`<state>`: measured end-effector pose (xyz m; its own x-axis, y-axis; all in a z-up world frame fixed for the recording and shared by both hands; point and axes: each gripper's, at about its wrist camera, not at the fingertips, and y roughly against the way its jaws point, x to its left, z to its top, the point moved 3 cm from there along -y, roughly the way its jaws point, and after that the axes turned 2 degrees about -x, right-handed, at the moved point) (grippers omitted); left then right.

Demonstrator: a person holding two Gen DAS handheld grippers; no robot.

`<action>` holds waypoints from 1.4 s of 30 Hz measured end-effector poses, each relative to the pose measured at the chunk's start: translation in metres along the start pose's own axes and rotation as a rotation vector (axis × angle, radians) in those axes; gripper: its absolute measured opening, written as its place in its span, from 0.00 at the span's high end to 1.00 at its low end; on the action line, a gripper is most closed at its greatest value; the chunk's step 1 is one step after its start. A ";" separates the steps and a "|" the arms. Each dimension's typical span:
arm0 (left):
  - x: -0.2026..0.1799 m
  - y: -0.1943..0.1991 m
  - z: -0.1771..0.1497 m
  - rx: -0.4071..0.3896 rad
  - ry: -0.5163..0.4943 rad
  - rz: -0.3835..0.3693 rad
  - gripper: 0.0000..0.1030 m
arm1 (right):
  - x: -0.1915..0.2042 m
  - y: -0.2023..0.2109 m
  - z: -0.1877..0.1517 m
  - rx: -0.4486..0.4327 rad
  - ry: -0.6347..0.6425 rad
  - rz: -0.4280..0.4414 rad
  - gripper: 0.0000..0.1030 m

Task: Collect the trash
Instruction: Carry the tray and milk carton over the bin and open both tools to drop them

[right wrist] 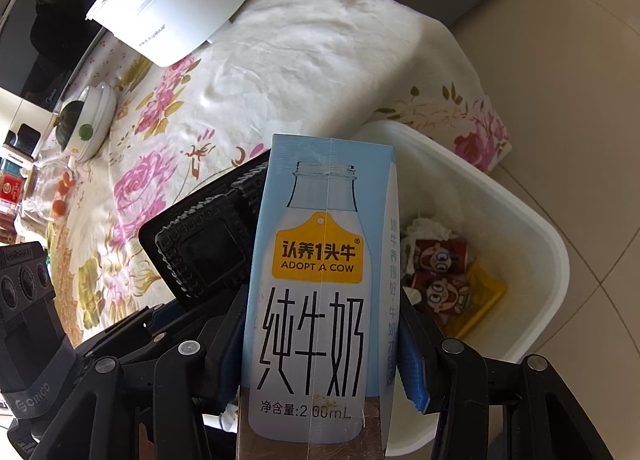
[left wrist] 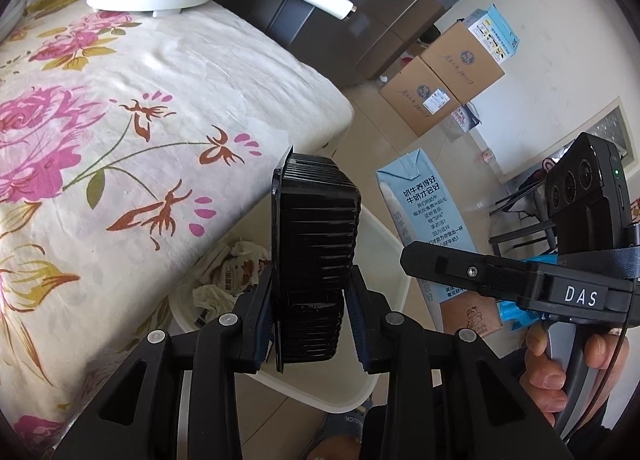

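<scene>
A: Left wrist view: the left gripper [left wrist: 310,314] pinches a ribbed black plastic tray [left wrist: 316,228], held on edge above the white bin [left wrist: 384,260].

B: What's in the bin?

A: Crumpled tissue [left wrist: 244,252] and wrappers [right wrist: 440,272], beside the floral-clothed table [left wrist: 120,140].

B: The right gripper [right wrist: 320,344]?

A: Clamped on a smooth, rectangular blue milk carton [right wrist: 320,280], upright over the bin's rim, with the tray just left of it.
</scene>
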<state>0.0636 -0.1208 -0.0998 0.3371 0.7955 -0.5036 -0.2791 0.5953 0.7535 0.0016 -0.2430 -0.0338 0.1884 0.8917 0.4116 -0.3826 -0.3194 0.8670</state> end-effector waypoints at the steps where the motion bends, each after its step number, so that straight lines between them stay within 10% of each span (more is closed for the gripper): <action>1: -0.001 -0.001 0.000 0.000 -0.004 0.002 0.65 | 0.000 0.000 0.001 0.001 -0.003 0.002 0.46; 11: -0.003 -0.001 0.006 -0.018 0.005 -0.006 0.41 | 0.000 -0.008 0.001 0.023 -0.008 -0.002 0.45; 42: -0.003 -0.001 0.005 0.002 0.006 0.040 0.39 | -0.003 -0.014 0.001 0.038 -0.020 -0.063 0.23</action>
<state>0.0675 -0.1243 -0.0962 0.3201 0.8192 -0.4759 -0.2904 0.5630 0.7737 0.0069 -0.2414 -0.0471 0.2294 0.9039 0.3611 -0.3344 -0.2752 0.9013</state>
